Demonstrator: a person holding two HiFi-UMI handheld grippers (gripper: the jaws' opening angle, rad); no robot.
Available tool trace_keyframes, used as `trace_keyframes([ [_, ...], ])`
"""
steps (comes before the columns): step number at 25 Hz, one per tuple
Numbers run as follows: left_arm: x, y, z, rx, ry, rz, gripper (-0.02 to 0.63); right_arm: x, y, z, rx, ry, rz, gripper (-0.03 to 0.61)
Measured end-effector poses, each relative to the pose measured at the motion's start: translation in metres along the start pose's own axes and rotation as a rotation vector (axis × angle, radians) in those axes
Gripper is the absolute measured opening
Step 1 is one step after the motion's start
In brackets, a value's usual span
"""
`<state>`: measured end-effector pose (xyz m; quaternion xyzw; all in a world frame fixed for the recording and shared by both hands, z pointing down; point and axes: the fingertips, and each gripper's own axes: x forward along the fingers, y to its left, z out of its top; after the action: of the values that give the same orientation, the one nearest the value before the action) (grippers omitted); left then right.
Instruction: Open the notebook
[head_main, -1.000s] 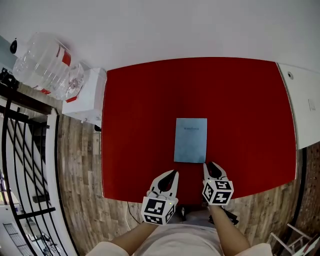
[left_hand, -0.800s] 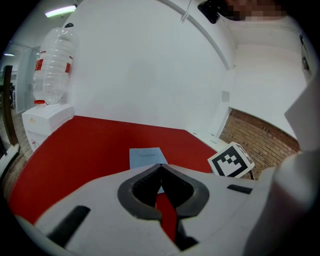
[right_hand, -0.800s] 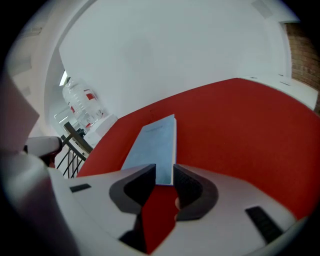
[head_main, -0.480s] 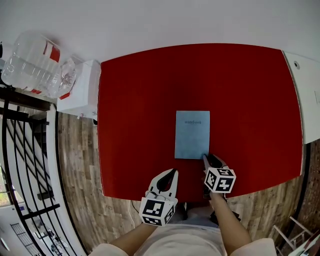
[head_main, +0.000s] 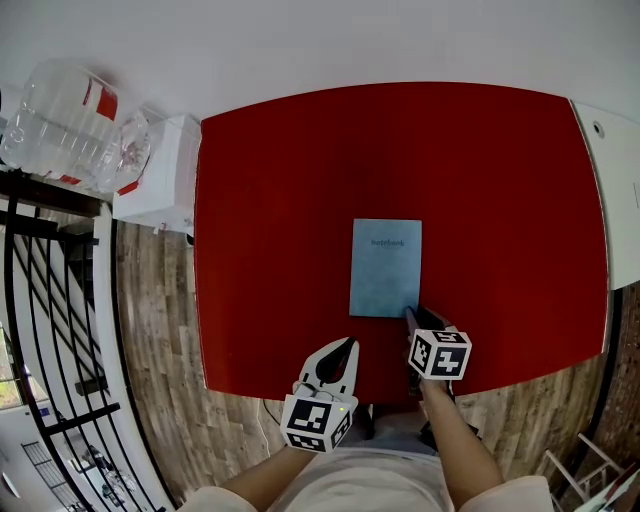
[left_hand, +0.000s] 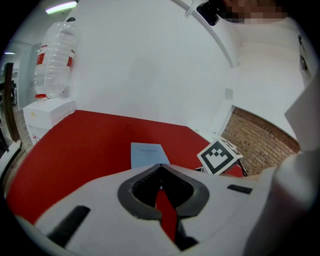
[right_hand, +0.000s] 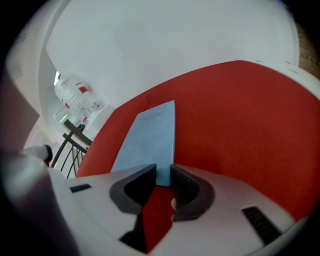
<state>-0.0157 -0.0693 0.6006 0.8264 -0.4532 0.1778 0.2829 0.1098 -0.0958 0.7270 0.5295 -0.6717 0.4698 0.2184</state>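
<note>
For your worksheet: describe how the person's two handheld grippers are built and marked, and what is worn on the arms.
The left gripper and right gripper share one design: white, tapered shells whose fingers are lined in dark grey. Each carries a white cube printed with black square markers. No cables show. The person wears pale short sleeves.

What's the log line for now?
notebook closed, flat on red table | right claw open at near-right corner | left claw shut, empty
</note>
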Motion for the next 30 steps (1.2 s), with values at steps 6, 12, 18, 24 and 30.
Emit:
trace_keyframes([
  [6, -0.001, 0.0, -0.002, -0.004, 0.001, 0.012, 0.005, -0.005, 0.0, 0.002, -0.001, -0.004, 0.005, 0.034],
  [12, -0.001, 0.005, -0.004, -0.014, 0.006, 0.024, 0.005, -0.003, 0.004, 0.007, 0.032, -0.026, 0.053, 0.021],
  [18, -0.004, 0.005, -0.004, -0.015, 0.001, 0.029, 0.005, -0.021, -0.001, 0.027, 0.032, -0.082, 0.065, 0.018],
  [24, -0.007, 0.007, -0.002, -0.016, -0.009, 0.037, 0.005, -0.056, 0.024, 0.064, -0.201, -0.163, 0.03, 0.012],
  [30, -0.019, 0.012, 0.0, -0.031, -0.022, 0.051, 0.005, -0.08, 0.103, 0.062, -0.404, -0.212, 0.1, 0.011],
])
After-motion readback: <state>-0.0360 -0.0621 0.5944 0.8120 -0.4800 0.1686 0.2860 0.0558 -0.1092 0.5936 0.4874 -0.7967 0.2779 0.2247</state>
